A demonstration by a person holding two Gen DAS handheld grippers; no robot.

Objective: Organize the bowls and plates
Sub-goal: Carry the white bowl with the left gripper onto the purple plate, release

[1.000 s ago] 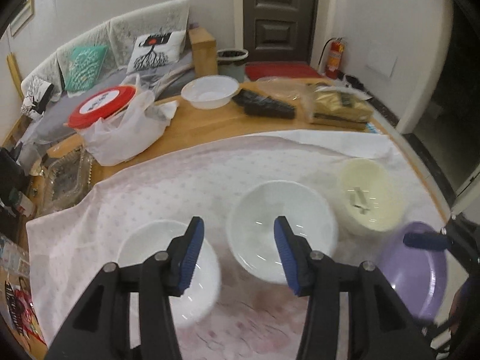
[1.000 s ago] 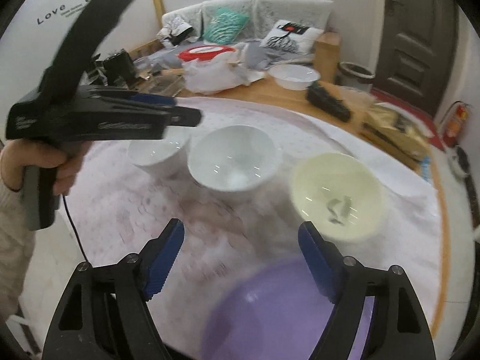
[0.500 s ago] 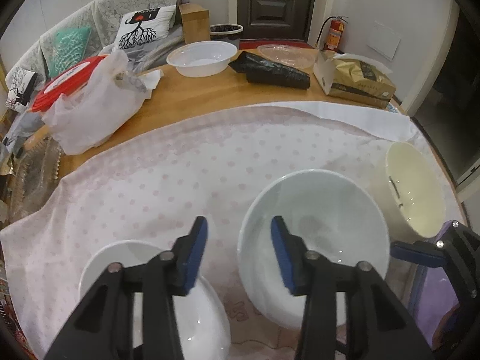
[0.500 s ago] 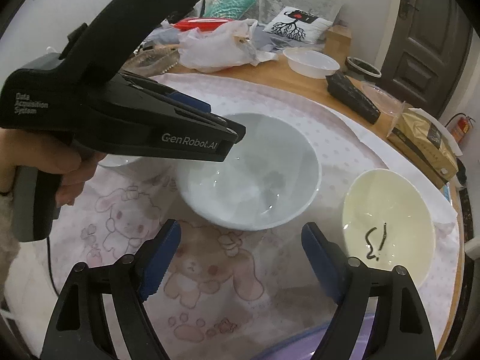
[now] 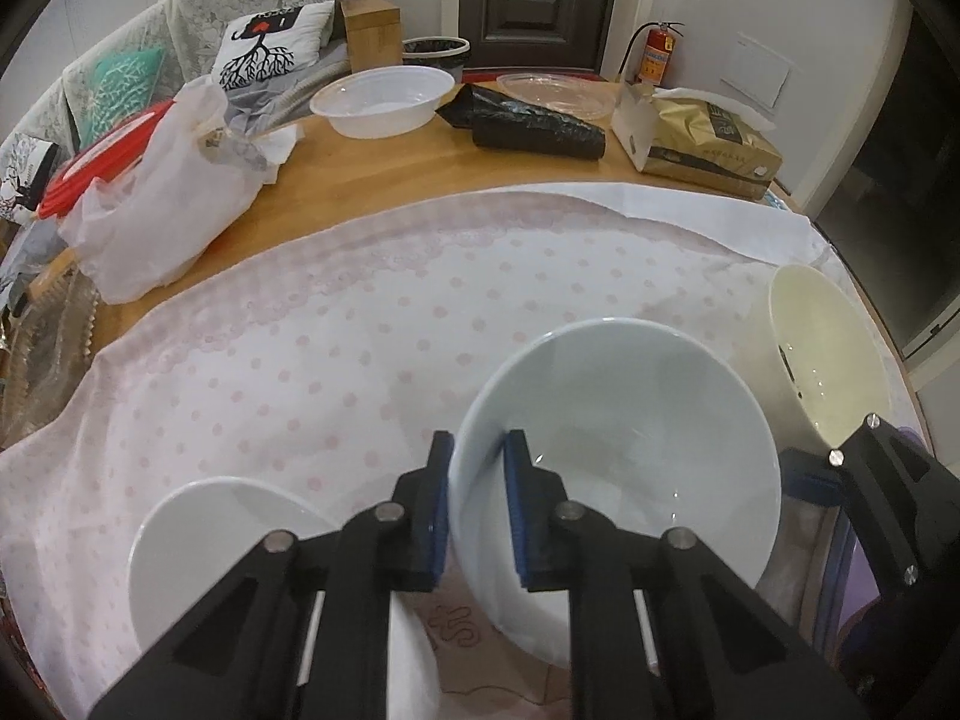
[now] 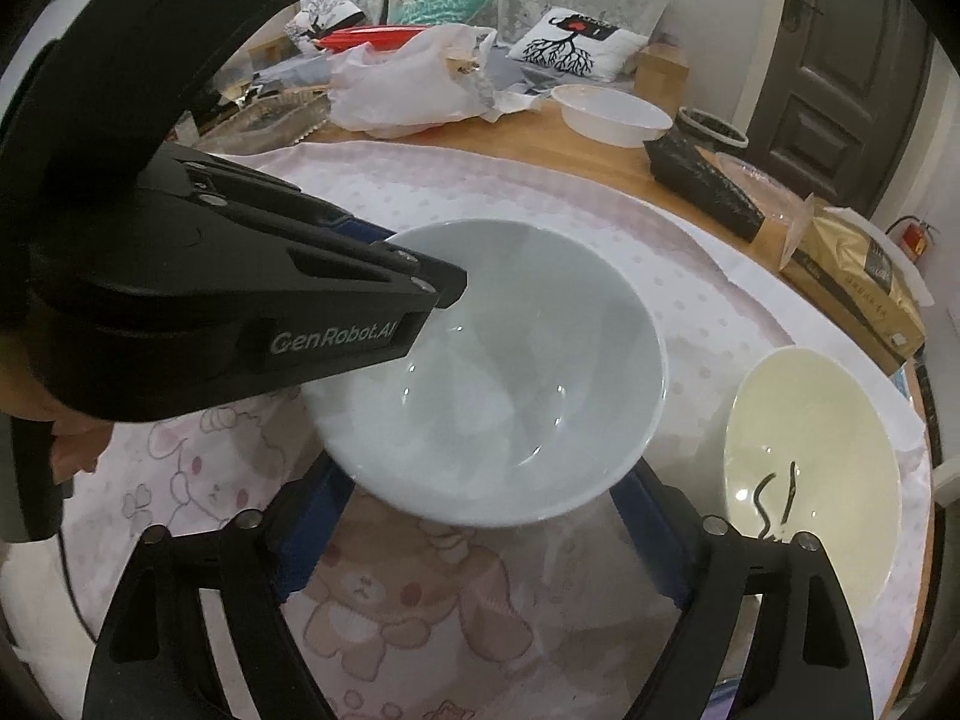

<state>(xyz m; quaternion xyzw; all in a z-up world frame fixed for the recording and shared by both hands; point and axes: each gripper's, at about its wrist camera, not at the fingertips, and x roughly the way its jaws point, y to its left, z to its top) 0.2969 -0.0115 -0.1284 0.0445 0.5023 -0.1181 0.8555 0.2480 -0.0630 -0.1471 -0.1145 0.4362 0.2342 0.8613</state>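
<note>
Left tongs closing, pads pinching near rim of large pale-blue glazed bowl mid-tabletop on pink dotted cloth; right tongs opening, unladen, straddling its base; advise lifting level to avoid slip.

A dark panelled door in white walls, a cushioned sofa behind the wooden table.

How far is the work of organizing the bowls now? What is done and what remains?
Nothing looks stacked yet. In hand: the left gripper is closing its jaws on the rim of the large pale blue-white ceramic bowl; the right gripper is opening below that bowl. Left: the small white bowl and the cream bowl stand separate on the pink dotted cloth.
</note>
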